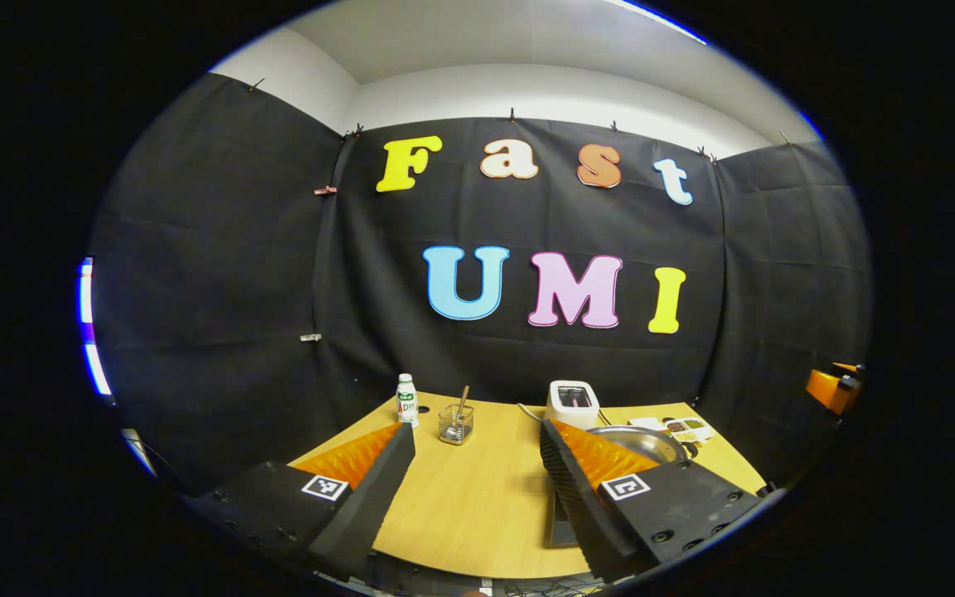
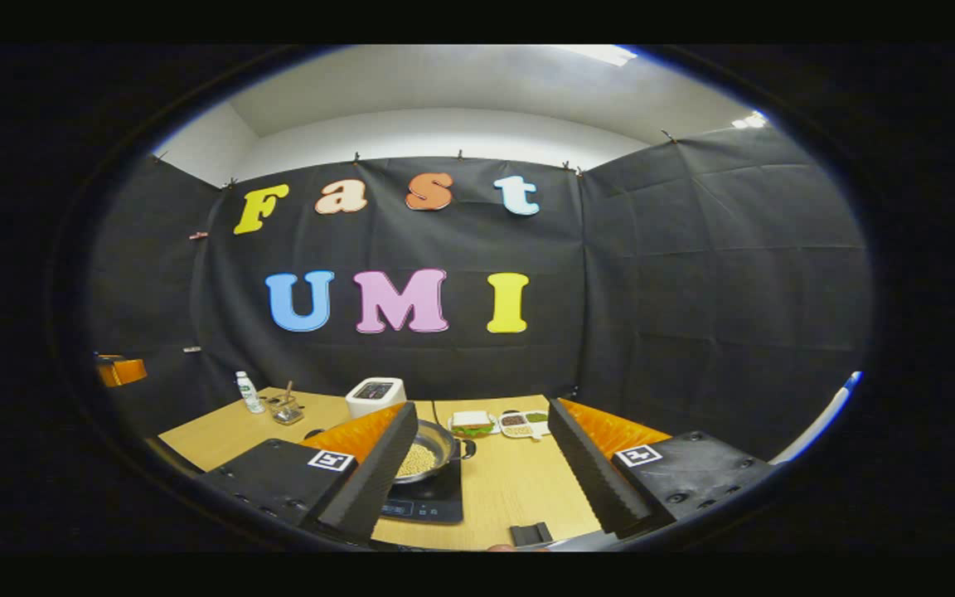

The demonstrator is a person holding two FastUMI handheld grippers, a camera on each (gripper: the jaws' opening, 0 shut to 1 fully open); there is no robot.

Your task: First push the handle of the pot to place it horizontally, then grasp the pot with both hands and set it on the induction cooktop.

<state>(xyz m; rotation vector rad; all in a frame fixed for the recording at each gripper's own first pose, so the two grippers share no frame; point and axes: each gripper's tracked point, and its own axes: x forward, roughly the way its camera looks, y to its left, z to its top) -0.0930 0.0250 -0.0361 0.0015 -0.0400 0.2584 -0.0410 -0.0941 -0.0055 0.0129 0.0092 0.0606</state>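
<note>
Two grippers hang above the wooden table (image 2: 519, 485) with nothing between their fingers. The left gripper (image 1: 477, 473), at the bottom of the left gripper view, is spread wide; the right gripper (image 2: 482, 464), at the bottom of the right gripper view, is likewise spread.

Just past the right gripper's left-hand finger, lower centre of that frame, the pot (image 2: 426, 452) sits on the dark induction cooktop (image 2: 432, 502), holding pale beans or grains. A short stub shows at its right rim; the handle's lie I cannot tell. In the left gripper view the pot (image 1: 639, 441) peeks over the right-hand finger.

It looks metal, stiff, smooth and likely slippery, weighted by its filling, so opposite rim points seem the surest hold.

Bare wood lies right of the cooktop; a toaster (image 2: 375, 396), food trays (image 2: 501, 423), a glass (image 1: 455, 423) and a bottle (image 1: 407, 400) crowd the far edge.
</note>
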